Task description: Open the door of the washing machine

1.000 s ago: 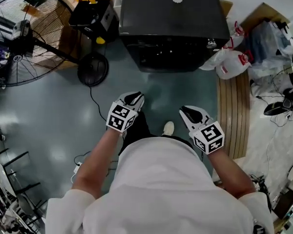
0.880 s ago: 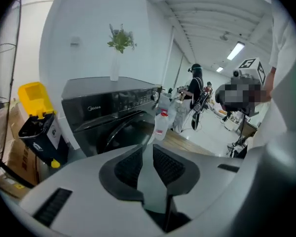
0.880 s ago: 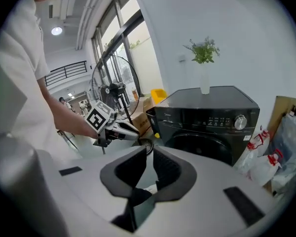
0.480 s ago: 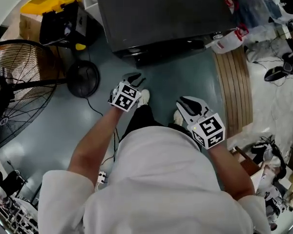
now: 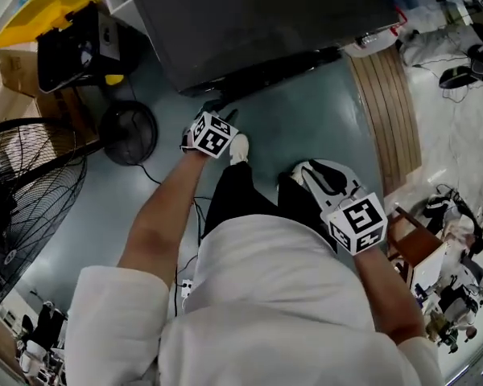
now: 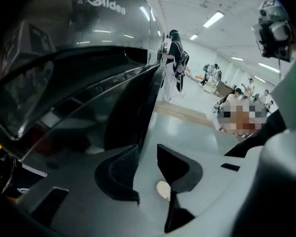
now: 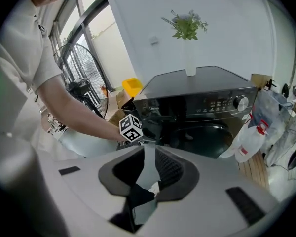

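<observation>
The black washing machine (image 5: pixel 258 14) fills the top of the head view. In the right gripper view its round front door (image 7: pixel 202 137) looks closed. My left gripper (image 5: pixel 220 111) is low at the machine's front left. In the left gripper view the dark glass door (image 6: pixel 89 83) is right ahead. The left gripper (image 6: pixel 148 167) has just been opening its jaws; they stand apart with nothing between them. My right gripper (image 5: pixel 310 174) hangs back near my legs. Between its fingers (image 7: pixel 149 164) a narrow gap shows only floor.
A standing fan (image 5: pixel 24 191) and its round base (image 5: pixel 127 131) are on the left, beside a black and yellow box (image 5: pixel 64 39). A slatted wooden board (image 5: pixel 386 111) and white bags (image 7: pixel 249 137) lie right of the machine. A vase with a plant (image 7: pixel 187 38) stands on top.
My left gripper has moved forward and down to the machine's front, and its jaws have spread. The right gripper has shifted only a little. The machine now sits nearer in view.
</observation>
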Motion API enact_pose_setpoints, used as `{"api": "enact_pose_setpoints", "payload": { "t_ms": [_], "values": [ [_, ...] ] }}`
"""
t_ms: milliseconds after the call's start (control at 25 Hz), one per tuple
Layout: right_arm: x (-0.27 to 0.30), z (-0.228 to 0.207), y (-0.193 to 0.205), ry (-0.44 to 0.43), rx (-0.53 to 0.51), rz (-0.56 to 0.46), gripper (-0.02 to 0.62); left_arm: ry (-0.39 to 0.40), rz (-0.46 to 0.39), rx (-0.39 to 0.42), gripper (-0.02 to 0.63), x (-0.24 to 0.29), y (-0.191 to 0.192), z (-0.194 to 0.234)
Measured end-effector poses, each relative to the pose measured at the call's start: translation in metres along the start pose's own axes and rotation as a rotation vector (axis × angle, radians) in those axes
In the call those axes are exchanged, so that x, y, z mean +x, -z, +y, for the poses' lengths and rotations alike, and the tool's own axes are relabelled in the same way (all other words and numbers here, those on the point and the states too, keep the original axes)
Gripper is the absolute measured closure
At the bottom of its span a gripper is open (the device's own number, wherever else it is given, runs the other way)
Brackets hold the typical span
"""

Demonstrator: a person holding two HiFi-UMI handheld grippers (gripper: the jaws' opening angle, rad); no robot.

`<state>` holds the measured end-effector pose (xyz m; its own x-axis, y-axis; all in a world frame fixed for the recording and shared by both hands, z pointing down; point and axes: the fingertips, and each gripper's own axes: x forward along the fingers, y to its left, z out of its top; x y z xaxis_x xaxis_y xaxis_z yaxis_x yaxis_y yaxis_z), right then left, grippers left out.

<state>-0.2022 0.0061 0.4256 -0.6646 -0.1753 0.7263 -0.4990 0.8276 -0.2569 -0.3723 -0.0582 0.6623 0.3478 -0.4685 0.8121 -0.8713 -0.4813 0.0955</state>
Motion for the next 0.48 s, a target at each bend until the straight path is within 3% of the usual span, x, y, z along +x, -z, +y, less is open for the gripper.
{"api": "enact_pose_setpoints", "payload": {
  "t_ms": [480],
  "values": [
    [0.001, -0.008, 0.022, 0.065, 0.097, 0.055, 0.517, 0.01, 0.038, 0.079, 0.479, 0.059, -0.003, 0.011]
  ]
}}
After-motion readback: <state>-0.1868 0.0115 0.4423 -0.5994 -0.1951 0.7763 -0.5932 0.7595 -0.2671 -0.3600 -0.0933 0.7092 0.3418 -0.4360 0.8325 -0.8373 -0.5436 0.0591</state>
